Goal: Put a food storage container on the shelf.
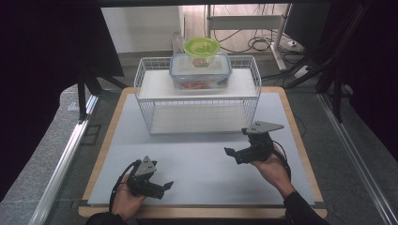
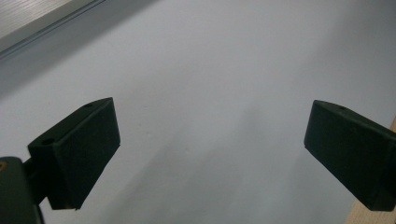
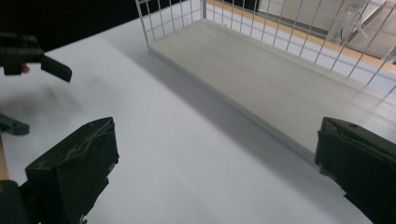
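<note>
While both claws, left (image 1: pixel 162 186) and right (image 1: pixel 233 153), hover released and empty over the near table (image 1: pixel 202 164), the lidded container (image 1: pixel 200 70) sits untouched on the far wire shelf (image 1: pixel 145 89); work not started.

left gripper (image 1: pixel 165 186) low near person, jaws spread wide; right gripper (image 1: pixel 230 152) farther forward, jaws likewise wide apart.

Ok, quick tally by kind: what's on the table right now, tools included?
Wire rack: 1
Clear lidded container, on the rack's top shelf: 1
Green bowl, on the container: 1
Hand-held tools: 2, left tool and right tool, both open and empty
Total: 5
</note>
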Demonstrator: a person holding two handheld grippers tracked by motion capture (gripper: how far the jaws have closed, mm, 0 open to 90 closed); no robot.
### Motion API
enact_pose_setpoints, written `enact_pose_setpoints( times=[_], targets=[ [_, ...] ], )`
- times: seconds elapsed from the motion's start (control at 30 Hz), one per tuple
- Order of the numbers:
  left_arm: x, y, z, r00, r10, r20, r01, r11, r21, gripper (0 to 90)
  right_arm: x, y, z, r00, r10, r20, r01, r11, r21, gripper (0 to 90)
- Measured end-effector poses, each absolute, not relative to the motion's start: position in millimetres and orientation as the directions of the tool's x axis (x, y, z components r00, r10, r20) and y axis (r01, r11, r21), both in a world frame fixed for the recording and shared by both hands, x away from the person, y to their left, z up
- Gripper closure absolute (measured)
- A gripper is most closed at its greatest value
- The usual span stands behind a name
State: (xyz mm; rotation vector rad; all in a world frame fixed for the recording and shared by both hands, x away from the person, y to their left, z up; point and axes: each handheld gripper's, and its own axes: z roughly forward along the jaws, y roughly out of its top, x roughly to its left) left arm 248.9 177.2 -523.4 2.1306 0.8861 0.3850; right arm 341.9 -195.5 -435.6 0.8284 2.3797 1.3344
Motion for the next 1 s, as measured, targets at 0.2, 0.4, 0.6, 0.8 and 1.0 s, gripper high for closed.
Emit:
enact_pose_setpoints(
  times=[0.2,0.4,0.6,0.8,1.0],
  targets=[
    [249,177,-523,0.713,0.701,-0.018,0.467,-0.455,0.758,3.4,333,-203,-450,-0.790,0.613,-0.001,0.333,0.430,0.839,0.0],
    [249,177,-524,0.716,0.698,-0.016,0.467,-0.461,0.755,3.5,325,-209,-463,-0.783,0.622,-0.020,0.339,0.454,0.824,0.0],
    [249,176,-524,0.717,0.697,-0.014,0.465,-0.464,0.753,3.5,317,-214,-477,-0.774,0.633,-0.032,0.356,0.476,0.804,0.0],
    [249,175,-524,0.722,0.692,-0.008,0.463,-0.474,0.749,3.5,312,-218,-493,-0.769,0.638,-0.036,0.383,0.505,0.773,0.0],
    [248,175,-524,0.723,0.690,-0.006,0.462,-0.478,0.747,3.5,312,-219,-504,-0.768,0.640,-0.039,0.409,0.536,0.738,0.0]
  ],
)
